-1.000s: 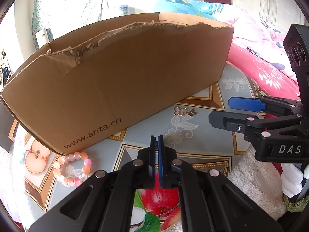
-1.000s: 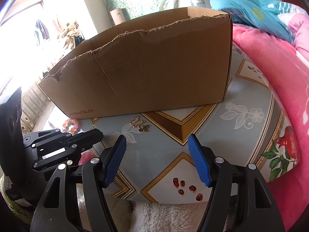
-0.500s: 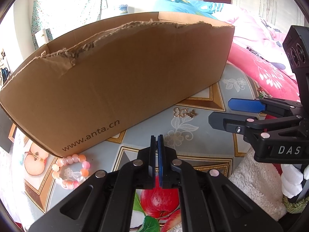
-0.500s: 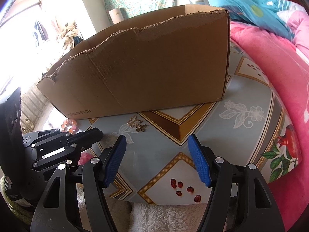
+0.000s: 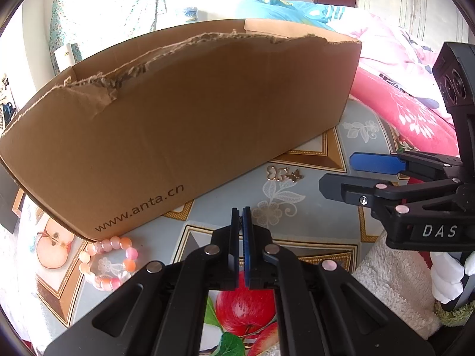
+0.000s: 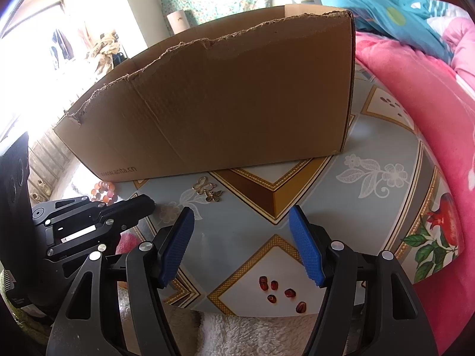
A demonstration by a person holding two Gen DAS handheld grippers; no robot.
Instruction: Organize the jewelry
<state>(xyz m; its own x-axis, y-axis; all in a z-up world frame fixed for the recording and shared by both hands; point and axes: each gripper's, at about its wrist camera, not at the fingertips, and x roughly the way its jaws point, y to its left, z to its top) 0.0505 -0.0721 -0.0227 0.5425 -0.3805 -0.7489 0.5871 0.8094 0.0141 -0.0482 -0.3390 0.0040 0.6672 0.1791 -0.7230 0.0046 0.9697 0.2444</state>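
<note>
A brown cardboard box [image 5: 184, 124] [image 6: 225, 109] with a torn rim stands on the patterned tablecloth. Gold butterfly charms [image 5: 284, 174] [image 6: 208, 190] lie just in front of it. A pink and orange bead bracelet [image 5: 109, 262] [image 6: 102, 191] rests by the box's left corner. My left gripper [image 5: 241, 212] is shut with nothing between its pads, hovering short of the charms. My right gripper [image 6: 242, 216] is open and empty, also short of the charms; it shows in the left wrist view [image 5: 350, 172] at the right.
The tablecloth [image 6: 371, 201] has printed fruit and small red seeds [image 6: 282, 293]. A white fluffy cloth [image 6: 255, 335] lies at the near edge. Pink and blue bedding [image 6: 415, 95] lies to the right of the table.
</note>
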